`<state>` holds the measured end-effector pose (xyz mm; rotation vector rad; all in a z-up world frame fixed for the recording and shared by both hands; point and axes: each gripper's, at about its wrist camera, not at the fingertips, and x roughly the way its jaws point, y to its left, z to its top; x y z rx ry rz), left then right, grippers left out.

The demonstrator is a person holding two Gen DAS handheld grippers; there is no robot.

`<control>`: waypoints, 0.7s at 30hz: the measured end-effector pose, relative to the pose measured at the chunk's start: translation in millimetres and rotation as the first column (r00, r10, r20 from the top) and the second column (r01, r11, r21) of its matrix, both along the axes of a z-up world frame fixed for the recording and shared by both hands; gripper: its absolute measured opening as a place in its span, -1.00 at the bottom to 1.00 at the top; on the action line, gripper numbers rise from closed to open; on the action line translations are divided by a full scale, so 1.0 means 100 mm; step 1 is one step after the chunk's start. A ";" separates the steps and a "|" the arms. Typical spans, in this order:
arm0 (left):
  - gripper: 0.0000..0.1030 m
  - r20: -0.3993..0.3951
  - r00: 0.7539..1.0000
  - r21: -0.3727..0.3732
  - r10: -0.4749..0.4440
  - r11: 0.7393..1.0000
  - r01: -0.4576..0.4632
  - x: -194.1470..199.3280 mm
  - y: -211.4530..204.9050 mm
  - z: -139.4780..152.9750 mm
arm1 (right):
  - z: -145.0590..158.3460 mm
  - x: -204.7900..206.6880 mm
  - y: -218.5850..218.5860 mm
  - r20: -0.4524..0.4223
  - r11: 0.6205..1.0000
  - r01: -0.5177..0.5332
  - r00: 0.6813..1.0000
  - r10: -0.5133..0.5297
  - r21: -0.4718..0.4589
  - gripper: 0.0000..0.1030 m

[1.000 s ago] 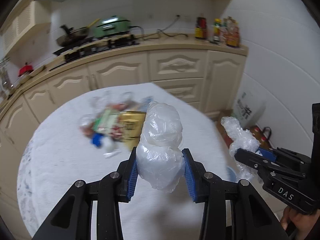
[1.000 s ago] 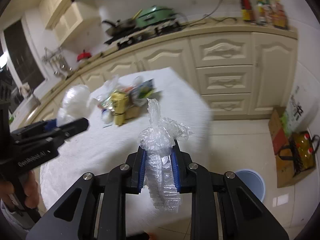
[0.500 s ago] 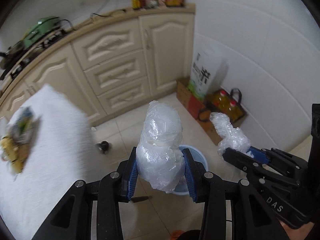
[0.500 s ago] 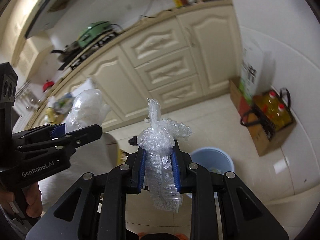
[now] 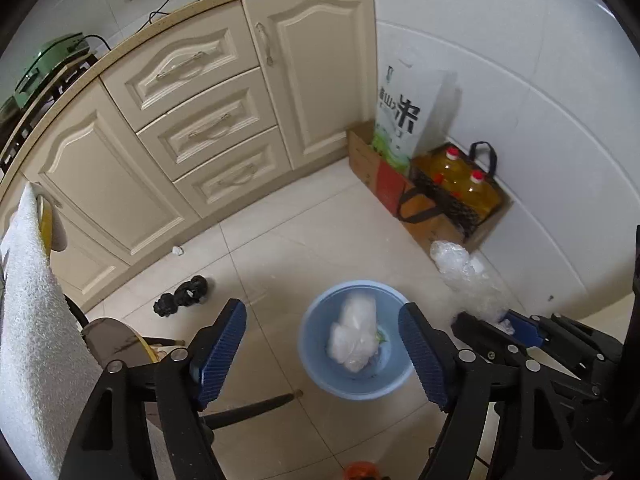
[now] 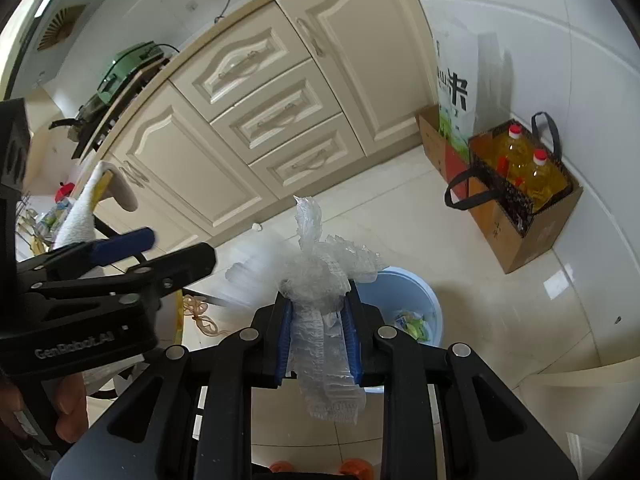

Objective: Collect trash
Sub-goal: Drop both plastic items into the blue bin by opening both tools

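My left gripper point(image 5: 322, 354) is open and empty above a light blue bin point(image 5: 316, 376) on the floor. A clear plastic bag point(image 5: 354, 334), blurred, is in the bin's mouth below the jaws. My right gripper point(image 6: 318, 334) is shut on a crumpled clear plastic wrap point(image 6: 324, 280) and holds it just left of the bin point(image 6: 408, 292). The right gripper also shows in the left wrist view point(image 5: 500, 322) with its wrap point(image 5: 466, 276). The open left gripper shows in the right wrist view point(image 6: 160, 248).
Cream cabinets point(image 5: 208, 128) stand behind the bin. A cardboard box with oil bottles point(image 5: 460, 188) and a white sack point(image 5: 404, 116) sit against the right wall. The white-clothed table's edge point(image 5: 32, 320) is at left, with a stool point(image 5: 116, 340) beside it.
Both grippers swung from the table to the floor bin. My left gripper opened and let go of the clear bag, which dropped into the bin. The right still holds its wrap.
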<state>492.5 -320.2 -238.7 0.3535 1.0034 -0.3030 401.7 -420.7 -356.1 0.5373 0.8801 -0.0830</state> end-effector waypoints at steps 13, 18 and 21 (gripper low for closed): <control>0.51 0.070 0.996 -0.023 0.061 0.998 -0.060 -0.24 0.17 0.21 | 0.06 0.25 0.14 0.015 0.998 0.016 1.000 -0.016 -0.055 0.26; 0.52 0.123 0.989 -0.076 0.078 0.995 -0.069 -0.59 0.52 0.56 | 0.36 0.21 0.34 0.047 0.996 0.007 0.999 -0.003 -0.090 0.36; 0.62 0.180 0.979 -0.100 0.093 0.992 -0.075 -0.84 0.81 0.80 | 0.62 0.18 0.56 0.080 0.992 -0.014 0.997 0.024 -0.124 0.38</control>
